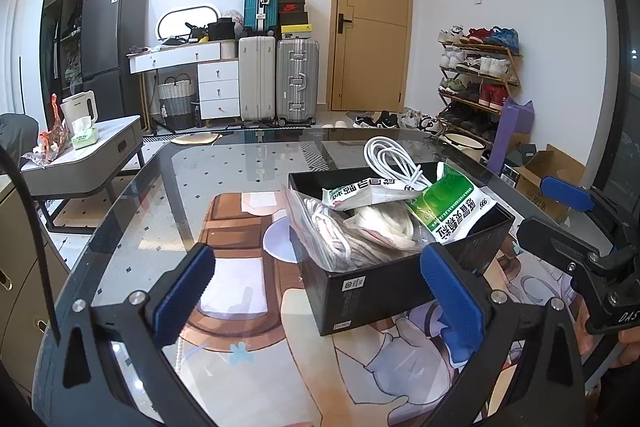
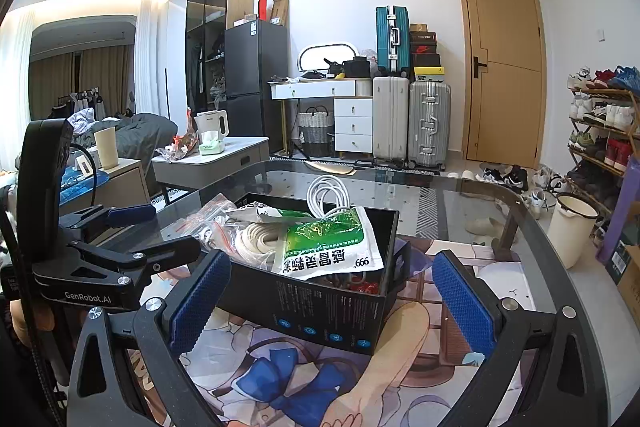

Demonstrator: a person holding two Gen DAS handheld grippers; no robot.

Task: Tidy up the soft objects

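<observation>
Both left tongs (image 1: pixel 316 291) and right tongs (image 2: pixel 326 297) hang released, empty. The black box (image 2: pixel 320 311), mid-worktop, holds the green sachet (image 2: pixel 328 247) and cords; tuck overhanging edges inside gently.

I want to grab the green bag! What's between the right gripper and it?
Only the black box's near wall, in the right wrist view; the green bag rests on top, before the open right gripper.

Black box (image 2: pixel 320 307) sat open on the glass surface (image 1: pixel 180 187), toward its far right corner, stuffed full. Green/white sachet (image 2: pixel 328 247) lay tilted over the top w/ a 2nd sachet (image 1: pixel 356 191) behind it. White cable coil (image 1: pixel 390 155) stuck up at the far wall. Bagged white cords (image 1: pixel 344 239) filled the left side.
</observation>
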